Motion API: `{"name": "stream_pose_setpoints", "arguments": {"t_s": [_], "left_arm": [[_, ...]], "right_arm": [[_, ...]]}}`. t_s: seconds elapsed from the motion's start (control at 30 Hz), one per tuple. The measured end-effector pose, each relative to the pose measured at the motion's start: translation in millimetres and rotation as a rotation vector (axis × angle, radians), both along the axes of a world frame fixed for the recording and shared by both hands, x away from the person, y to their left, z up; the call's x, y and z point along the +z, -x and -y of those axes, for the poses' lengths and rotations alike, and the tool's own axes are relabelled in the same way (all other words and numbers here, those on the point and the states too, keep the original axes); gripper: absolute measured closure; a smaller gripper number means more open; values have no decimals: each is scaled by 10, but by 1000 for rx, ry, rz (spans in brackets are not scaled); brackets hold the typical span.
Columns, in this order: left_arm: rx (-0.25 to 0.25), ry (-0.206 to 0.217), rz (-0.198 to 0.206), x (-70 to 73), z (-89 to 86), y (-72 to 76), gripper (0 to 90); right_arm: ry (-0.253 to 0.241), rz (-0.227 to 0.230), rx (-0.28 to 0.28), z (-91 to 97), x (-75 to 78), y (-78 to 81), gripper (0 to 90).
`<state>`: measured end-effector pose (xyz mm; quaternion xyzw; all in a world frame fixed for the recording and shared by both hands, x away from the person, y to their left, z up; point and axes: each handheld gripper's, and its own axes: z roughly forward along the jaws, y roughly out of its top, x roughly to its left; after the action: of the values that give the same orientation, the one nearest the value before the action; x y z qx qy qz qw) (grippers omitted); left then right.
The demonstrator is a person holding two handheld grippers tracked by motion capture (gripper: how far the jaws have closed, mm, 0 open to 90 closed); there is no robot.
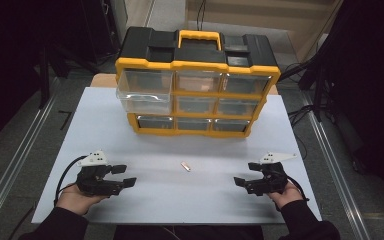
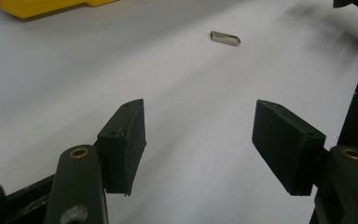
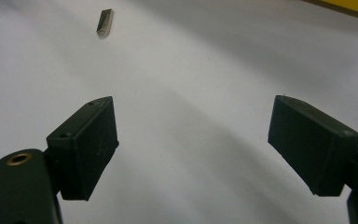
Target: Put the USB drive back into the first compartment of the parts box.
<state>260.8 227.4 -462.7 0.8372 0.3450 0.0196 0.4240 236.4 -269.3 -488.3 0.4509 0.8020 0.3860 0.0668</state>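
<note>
While both rest low on the white table (image 1: 105, 210), left gripper (image 1: 126, 176) and right gripper (image 1: 244, 174) gape apart (nothing between), small metal piece (image 1: 185, 166) lying midway between them, drawer organiser (image 1: 197, 82) beyond.

I see the white tabletop (image 1: 180, 200) evenly lit from above, while the room around it is very dark, almost black at both sides. The high view is soft and a little grainy. In both gripper views the near jaws are dark and somewhat blurred, and wide soft shadows lie in grey bands across the tabletop; its far edge fades into grey.
</note>
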Motion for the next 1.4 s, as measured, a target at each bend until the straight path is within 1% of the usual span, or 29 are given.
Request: {"name": "stream_pose_setpoints", "arguments": {"t_s": [0.13,0.17,0.2,0.23,0.27,0.3,0.33,0.43,0.47,0.5,0.53,0.57,0.6,0.63,0.67,0.73,0.77,0.8,0.83,0.97,1.07,1.4], "left_arm": [[6,10,11,-1,-3,7,361],[7,11,9,-1,-7,10,376],[5,11,4,-1,-9,12,413],[6,10,15,-5,-8,18,421],[5,-1,24,-3,-8,21,421],[4,-3,24,1,-5,21,420],[4,5,23,4,-6,19,420],[5,27,15,16,-5,11,409],[6,24,12,18,-8,5,388],[16,29,-3,19,-7,-2,369],[16,29,-3,19,-7,-2,361],[23,36,-21,21,-16,-16,361],[23,36,-21,21,-16,-16,349],[30,35,-29,17,-18,-30,306],[33,36,-33,16,-19,-32,308],[34,33,-31,13,-16,-32,308],[34,33,-31,13,-16,-32,308],[43,15,-22,15,-7,-28,307],[44,13,-20,13,-3,-27,307],[45,15,-27,8,3,-32,305],[48,11,-19,10,13,-34,297],[34,2,-21,8,22,-29,295]], "right_arm": [[-5,2,3,-6,5,-4,140],[-4,4,3,-11,5,-2,140],[-4,7,4,-14,5,-1,139],[1,9,5,-15,5,2,140],[2,14,5,-17,5,5,139],[-3,19,4,-22,5,9,139],[-6,24,6,-21,6,12,140],[-15,24,-5,-19,9,16,139],[-16,22,-7,-17,7,17,140],[-11,22,-8,-16,5,17,139],[-11,22,-8,-16,5,17,139],[-2,22,-10,-14,-2,15,139],[-2,22,-10,-14,-2,15,139],[-17,9,-17,-6,-11,3,140],[-26,-1,-21,-2,-19,-10,140],[-28,-33,-40,13,-32,-37,144],[-27,-38,-44,18,-39,-43,144],[-24,-34,-42,21,-43,-47,144],[-21,-33,-41,22,-40,-45,144],[-21,-26,-32,14,-30,-42,144],[-18,-23,-21,5,-27,-37,144],[-21,-23,-19,9,-25,-35,144]]}}
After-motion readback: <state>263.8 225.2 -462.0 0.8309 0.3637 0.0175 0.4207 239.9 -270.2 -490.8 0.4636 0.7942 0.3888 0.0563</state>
